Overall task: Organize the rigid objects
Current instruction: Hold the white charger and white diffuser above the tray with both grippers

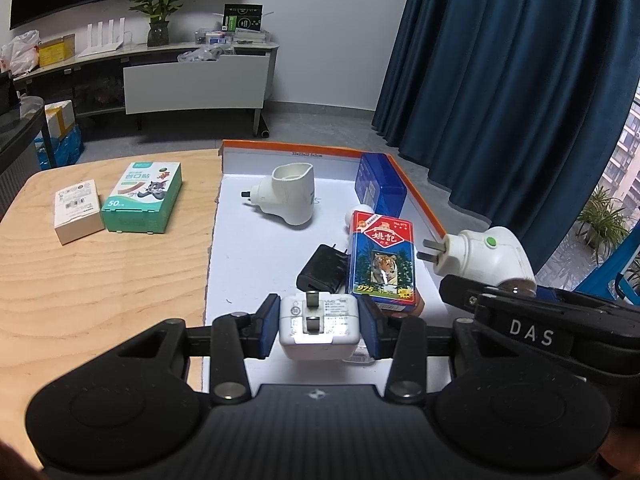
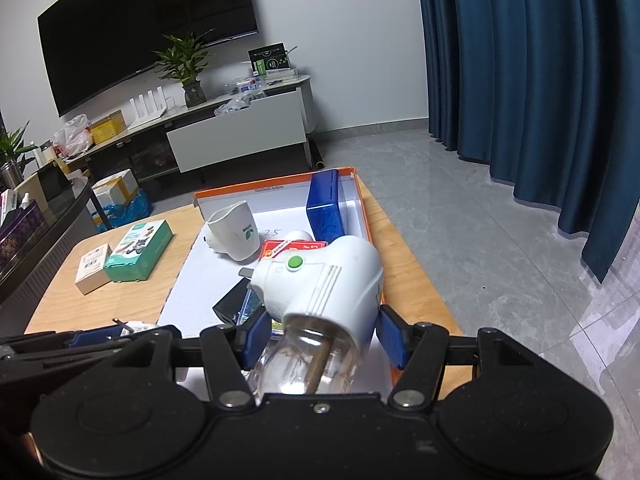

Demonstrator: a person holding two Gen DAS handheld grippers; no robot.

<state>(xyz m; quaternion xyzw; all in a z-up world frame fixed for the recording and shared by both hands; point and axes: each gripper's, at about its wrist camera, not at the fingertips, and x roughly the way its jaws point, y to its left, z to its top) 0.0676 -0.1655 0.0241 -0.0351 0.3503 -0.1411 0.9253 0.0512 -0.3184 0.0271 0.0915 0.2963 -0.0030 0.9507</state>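
My left gripper (image 1: 319,326) is shut on a white charger (image 1: 319,326) with folded prongs, held over the near end of the orange-rimmed white tray (image 1: 304,148). My right gripper (image 2: 320,334) is shut on a white plug-in mosquito repeller with a green button (image 2: 328,280) and a clear bottle at its base; the same repeller (image 1: 484,258) shows at the tray's right side in the left wrist view. In the tray lie a black charger (image 1: 322,270), a tiger-print card pack (image 1: 382,258), an empty white repeller shell (image 1: 288,194) and a blue box (image 1: 378,186).
On the wooden table (image 1: 100,272) left of the tray sit a green plaster box (image 1: 142,198) and a small white box (image 1: 78,210). Blue curtains (image 1: 520,80) hang on the right. A TV stand (image 1: 192,76) with a plant stands at the back wall.
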